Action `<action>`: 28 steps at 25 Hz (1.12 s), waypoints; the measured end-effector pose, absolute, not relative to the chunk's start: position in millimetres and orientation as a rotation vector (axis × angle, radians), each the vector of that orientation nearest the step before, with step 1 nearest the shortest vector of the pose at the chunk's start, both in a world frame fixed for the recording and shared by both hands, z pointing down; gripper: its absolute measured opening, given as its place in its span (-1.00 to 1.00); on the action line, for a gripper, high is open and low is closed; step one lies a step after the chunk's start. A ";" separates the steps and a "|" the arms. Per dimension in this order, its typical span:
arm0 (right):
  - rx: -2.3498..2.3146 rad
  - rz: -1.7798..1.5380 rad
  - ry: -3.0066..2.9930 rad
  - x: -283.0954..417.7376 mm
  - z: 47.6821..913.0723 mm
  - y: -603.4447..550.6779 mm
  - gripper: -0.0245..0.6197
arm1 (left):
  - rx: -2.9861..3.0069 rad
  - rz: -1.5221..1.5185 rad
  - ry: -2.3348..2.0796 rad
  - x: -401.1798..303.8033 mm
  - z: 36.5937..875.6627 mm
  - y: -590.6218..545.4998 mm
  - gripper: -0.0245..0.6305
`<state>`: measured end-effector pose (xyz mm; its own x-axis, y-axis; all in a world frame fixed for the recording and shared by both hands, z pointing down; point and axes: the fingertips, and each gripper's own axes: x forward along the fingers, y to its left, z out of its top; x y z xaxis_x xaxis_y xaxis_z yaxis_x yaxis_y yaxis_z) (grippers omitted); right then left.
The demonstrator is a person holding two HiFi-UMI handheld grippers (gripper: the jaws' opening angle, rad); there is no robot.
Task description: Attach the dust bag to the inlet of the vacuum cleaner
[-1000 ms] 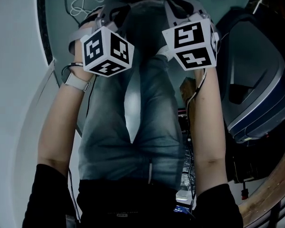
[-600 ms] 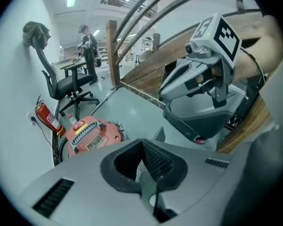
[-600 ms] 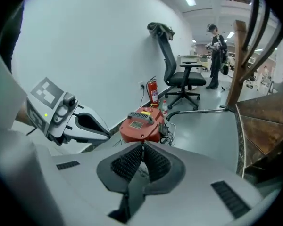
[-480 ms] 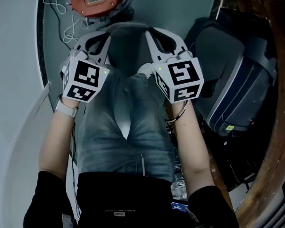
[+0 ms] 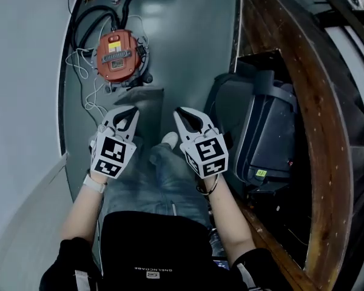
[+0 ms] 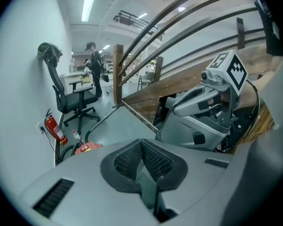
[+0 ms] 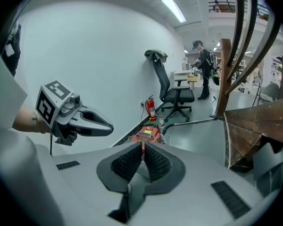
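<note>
Left gripper (image 6: pixel 142 143): jaws closed, ribbed pads meeting at the tip, nothing between; held over the person's jeans (image 5: pixel 164 177), pointing forward.
Right gripper (image 7: pixel 142 148): jaws drawn together, barest slit at the tip, empty; beside the left one, not touching it.
Vacuum cleaner (image 5: pixel 117 54): round, orange-red, on the grey floor ahead of both grippers, near the white wall; neither gripper touching it.
Grey flat piece (image 5: pixel 138 96): on the floor just beside the vacuum, between it and the gripper tips; dust bag or not, cannot tell.
Cords: white cord (image 5: pixel 85 83) looped at the vacuum's left; black hose (image 5: pixel 91 17) curving beyond.
Right side: dark grey machine (image 5: pixel 264 132) against a wooden stair rail (image 5: pixel 303 114).
Background: fire extinguisher (image 7: pixel 151 108) and office chair (image 7: pixel 174 91) by the wall.
</note>
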<state>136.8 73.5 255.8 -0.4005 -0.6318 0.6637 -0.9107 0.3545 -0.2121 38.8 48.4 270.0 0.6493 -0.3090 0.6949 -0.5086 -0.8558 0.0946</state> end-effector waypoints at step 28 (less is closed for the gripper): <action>1.785 0.643 -2.299 145.1 -33.1 147.1 -0.81 | 2.886 0.728 -0.561 65.5 -26.3 101.8 -0.88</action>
<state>145.1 147.1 -33.1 -0.2747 -0.8831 0.3804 -0.9523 0.1952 -0.2346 65.5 101.8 -26.3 0.8166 -0.3248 0.4772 -0.3789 -0.9253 0.0186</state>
